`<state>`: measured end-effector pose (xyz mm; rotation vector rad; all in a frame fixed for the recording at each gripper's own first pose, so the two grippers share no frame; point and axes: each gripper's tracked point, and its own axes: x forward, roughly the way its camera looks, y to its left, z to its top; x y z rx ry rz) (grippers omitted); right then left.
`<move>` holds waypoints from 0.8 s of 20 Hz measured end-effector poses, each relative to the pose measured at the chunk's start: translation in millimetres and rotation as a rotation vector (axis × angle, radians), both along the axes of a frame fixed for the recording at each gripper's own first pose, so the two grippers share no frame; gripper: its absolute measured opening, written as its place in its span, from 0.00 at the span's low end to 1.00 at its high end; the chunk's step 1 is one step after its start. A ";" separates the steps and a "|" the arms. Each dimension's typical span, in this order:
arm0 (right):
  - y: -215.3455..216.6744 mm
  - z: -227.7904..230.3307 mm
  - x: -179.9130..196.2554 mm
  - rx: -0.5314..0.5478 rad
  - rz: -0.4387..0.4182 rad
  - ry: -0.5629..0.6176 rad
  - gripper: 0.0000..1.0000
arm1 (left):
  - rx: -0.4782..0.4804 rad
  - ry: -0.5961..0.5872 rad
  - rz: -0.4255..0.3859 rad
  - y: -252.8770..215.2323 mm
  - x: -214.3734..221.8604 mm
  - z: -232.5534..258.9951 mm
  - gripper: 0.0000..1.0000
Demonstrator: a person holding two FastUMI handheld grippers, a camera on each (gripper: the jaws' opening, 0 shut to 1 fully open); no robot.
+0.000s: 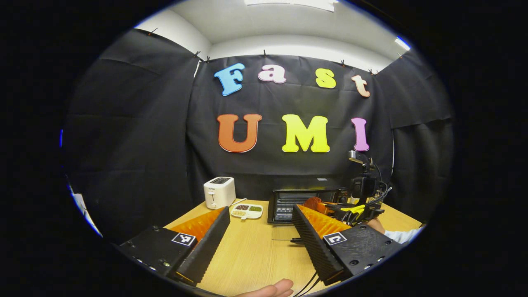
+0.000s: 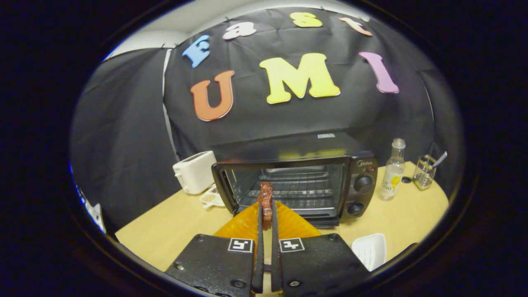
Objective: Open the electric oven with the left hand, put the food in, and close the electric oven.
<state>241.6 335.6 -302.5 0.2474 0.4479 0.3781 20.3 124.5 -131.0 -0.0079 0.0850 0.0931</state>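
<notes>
With the black electric oven (image 2: 297,181) already open, your right gripper (image 2: 266,210) clenches the reddish-brown food piece (image 2: 266,196) just before its mouth, your left gripper (image 1: 260,231) spread empty; loading and closing remain.

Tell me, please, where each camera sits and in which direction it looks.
Left gripper view: rides the open left gripper, low over the table, facing the oven; a hand shows below.
Right gripper view: rides the right gripper, shut on the food, facing the open oven.
Shared: oven, toaster, table.
</notes>
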 end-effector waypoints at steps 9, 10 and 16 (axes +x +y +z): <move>13.0 -32.0 94.0 0.592 -0.253 0.225 0.10 | 0.010 0.046 0.034 29.6 -4.4 -16.5 0.96; 12.7 -37.2 102.4 0.611 -0.270 0.237 0.10 | 0.009 0.048 0.037 32.1 -3.6 -17.2 0.96; 6.5 -71.3 127.9 0.600 -0.355 0.248 0.10 | 0.001 0.069 0.034 35.0 2.7 -28.3 0.96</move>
